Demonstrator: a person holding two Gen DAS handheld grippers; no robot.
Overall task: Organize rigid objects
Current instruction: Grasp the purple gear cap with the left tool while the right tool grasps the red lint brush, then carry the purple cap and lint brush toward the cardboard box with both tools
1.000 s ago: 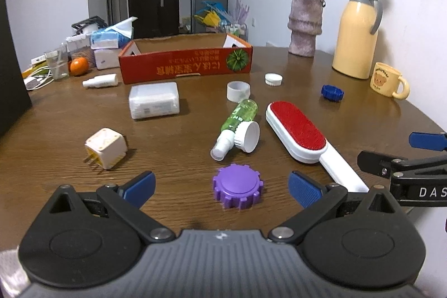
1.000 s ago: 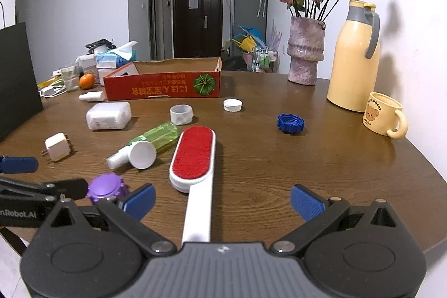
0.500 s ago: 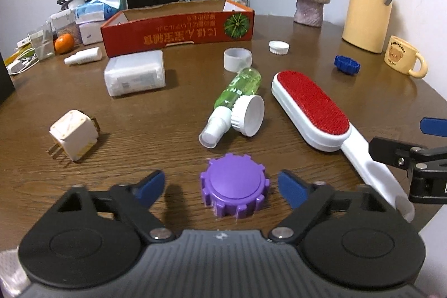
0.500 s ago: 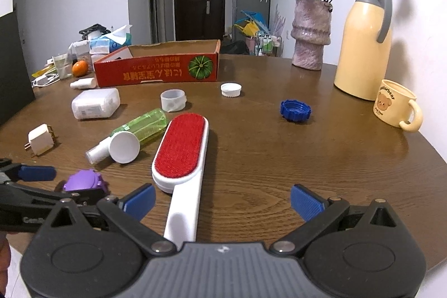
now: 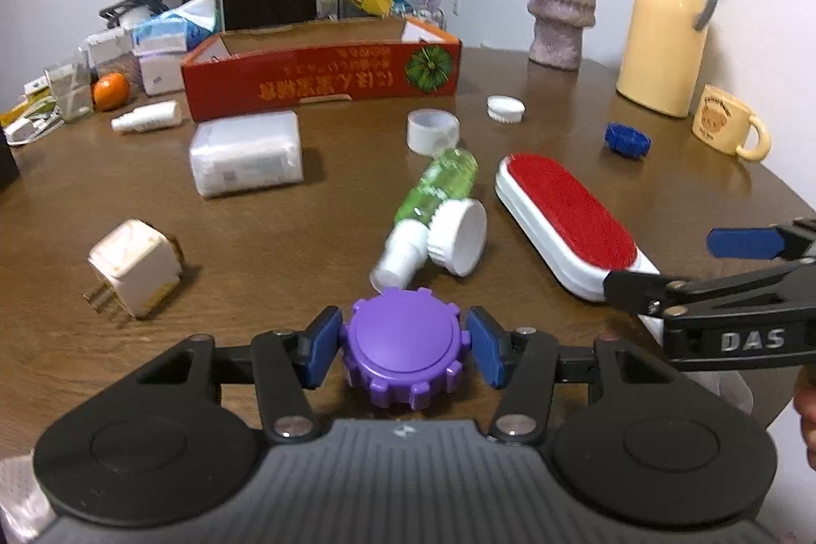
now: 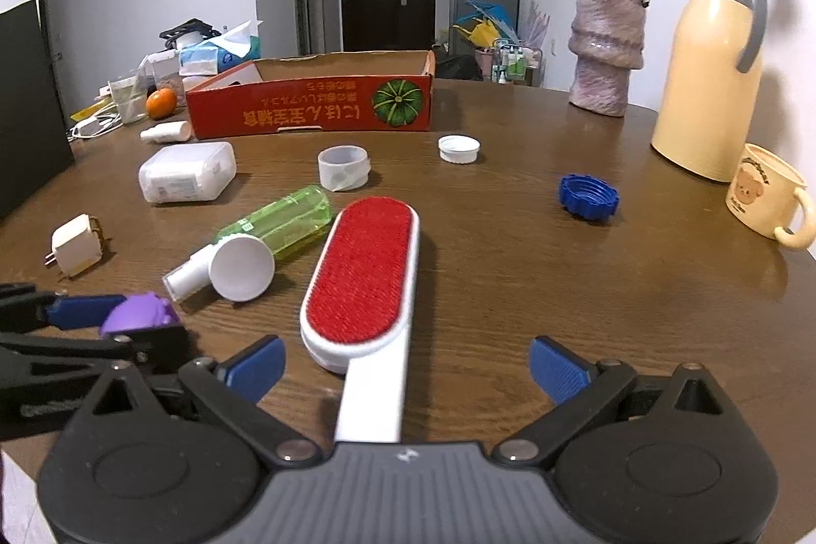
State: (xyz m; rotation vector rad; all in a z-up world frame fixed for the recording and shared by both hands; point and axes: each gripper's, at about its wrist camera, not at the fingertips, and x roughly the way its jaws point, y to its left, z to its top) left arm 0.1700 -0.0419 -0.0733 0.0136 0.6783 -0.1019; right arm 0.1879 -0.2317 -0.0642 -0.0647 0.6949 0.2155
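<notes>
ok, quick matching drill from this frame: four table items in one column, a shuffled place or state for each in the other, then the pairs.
Items:
1. purple cap
2. lint brush
3. blue cap
4. green bottle

Places or states:
A. lying on its side, left of the brush head
B. clamped in the left gripper
C. handle between the open right gripper fingers
D. alone on the table, near the mug

Pairs: 1-B, 2-C, 3-D, 4-A
</notes>
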